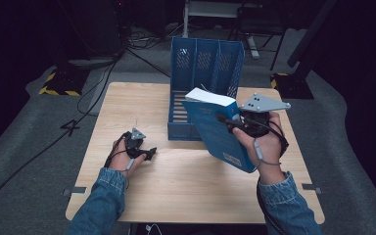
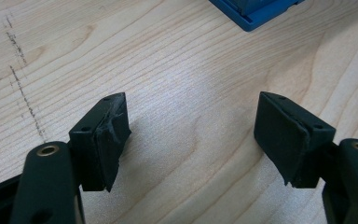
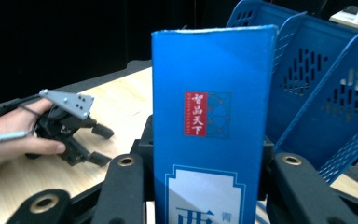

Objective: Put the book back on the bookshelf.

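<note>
A pale wooden table [image 1: 176, 181] stands on grey carpet in a dark room, with cables trailing over the floor behind it. The near half of the tabletop is bare wood, giving open room between the two forearms, and the left side of the top is free up to its far edge.

Nearest, the left gripper [image 1: 146, 153] rests low over the table, just in front of the blue file rack [image 1: 203, 73]; its jaws stand wide apart with nothing but wood grain between them. To the right, the right gripper [image 1: 232, 123] is clamped on one blue book [image 1: 220, 132], held tilted above the table just in front of the rack's right part. The book covers the jaw pads in the right gripper view, and its lower cover is cut off at the bottom edge there.

Farther back stands one rack with three slots, close to the table's far edge. Beyond, chair legs and stands sink into the dark, hard to make out.
</note>
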`<action>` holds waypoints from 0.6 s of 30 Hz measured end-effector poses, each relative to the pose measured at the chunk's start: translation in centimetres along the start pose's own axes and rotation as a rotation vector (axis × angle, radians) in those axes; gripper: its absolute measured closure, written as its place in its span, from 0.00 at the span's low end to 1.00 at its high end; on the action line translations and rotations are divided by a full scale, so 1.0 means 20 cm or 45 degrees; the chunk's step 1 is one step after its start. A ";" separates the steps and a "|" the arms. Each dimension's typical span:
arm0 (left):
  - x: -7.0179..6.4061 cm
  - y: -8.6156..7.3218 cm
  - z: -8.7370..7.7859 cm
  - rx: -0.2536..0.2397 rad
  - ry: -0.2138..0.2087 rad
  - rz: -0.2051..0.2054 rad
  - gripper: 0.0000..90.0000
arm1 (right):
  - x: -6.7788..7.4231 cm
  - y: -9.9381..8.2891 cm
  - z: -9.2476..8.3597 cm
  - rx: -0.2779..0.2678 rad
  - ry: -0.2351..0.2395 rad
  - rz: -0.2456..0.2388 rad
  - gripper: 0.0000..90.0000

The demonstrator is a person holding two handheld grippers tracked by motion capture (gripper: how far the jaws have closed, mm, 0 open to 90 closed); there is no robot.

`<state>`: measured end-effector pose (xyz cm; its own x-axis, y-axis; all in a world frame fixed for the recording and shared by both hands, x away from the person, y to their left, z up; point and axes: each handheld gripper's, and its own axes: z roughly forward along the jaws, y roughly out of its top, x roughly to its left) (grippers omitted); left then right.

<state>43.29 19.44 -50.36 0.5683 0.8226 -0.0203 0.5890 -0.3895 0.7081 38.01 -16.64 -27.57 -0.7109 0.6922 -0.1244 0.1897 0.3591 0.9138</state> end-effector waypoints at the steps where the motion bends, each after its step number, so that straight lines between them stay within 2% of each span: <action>1: 0.00 0.00 0.00 0.001 0.000 0.002 0.30 | -0.01 0.01 0.00 -0.003 0.000 0.000 0.68; 13: 0.02 -0.03 -0.03 0.001 0.015 -0.026 0.30 | -0.11 0.15 -0.03 -0.050 -0.048 0.008 0.68; 18: 0.02 -0.04 -0.04 0.002 0.035 -0.049 0.30 | -0.16 0.18 -0.02 -0.072 -0.073 0.045 0.68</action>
<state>42.53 20.44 -50.37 0.5292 0.8480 -0.0281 0.6112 -0.3580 0.7059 40.74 -17.92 -23.74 -0.6645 0.7389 -0.1122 0.1744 0.2993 0.9381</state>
